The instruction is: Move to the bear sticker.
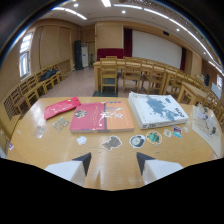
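Note:
Several small stickers lie in a row on the wooden table [50,150], just ahead of my fingers. Nearest is a dark grey sticker with an irregular outline [111,143], which could be the bear; I cannot make out its picture. To its right are a round dark-and-white sticker [137,141] and a greenish one [153,137], then smaller ones [177,131]. A small white sticker [81,140] lies to the left. My gripper [113,157] is open and holds nothing. It hovers above the table's near side, with the dark grey sticker just beyond the gap between the fingertips.
Beyond the stickers lie a red pouch [62,107], a pink book [89,118], an orange book [118,116] and a thick white book [156,110]. Papers [206,122] lie at the right. Wooden chairs [109,75] and desks fill the room behind.

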Tool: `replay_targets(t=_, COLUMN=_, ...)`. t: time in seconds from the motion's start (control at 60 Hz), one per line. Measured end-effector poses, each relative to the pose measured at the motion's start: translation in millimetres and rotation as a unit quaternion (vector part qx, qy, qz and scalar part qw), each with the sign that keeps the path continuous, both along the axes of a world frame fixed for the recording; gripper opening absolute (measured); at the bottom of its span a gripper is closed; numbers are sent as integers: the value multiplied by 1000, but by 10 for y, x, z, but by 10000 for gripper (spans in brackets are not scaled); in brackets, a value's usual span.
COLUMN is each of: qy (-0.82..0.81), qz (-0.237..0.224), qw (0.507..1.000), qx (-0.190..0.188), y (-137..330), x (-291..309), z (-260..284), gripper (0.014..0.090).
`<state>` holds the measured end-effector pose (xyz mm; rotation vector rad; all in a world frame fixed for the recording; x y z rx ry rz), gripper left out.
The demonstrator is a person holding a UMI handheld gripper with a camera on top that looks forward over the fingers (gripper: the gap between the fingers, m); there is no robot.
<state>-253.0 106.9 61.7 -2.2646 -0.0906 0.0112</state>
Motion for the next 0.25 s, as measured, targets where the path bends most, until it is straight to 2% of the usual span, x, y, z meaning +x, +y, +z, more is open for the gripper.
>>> replay_targets(t=0.25, qy=1, qz=5, qw=1000, qx=1, y=-1, x=-37, z=10, gripper=860)
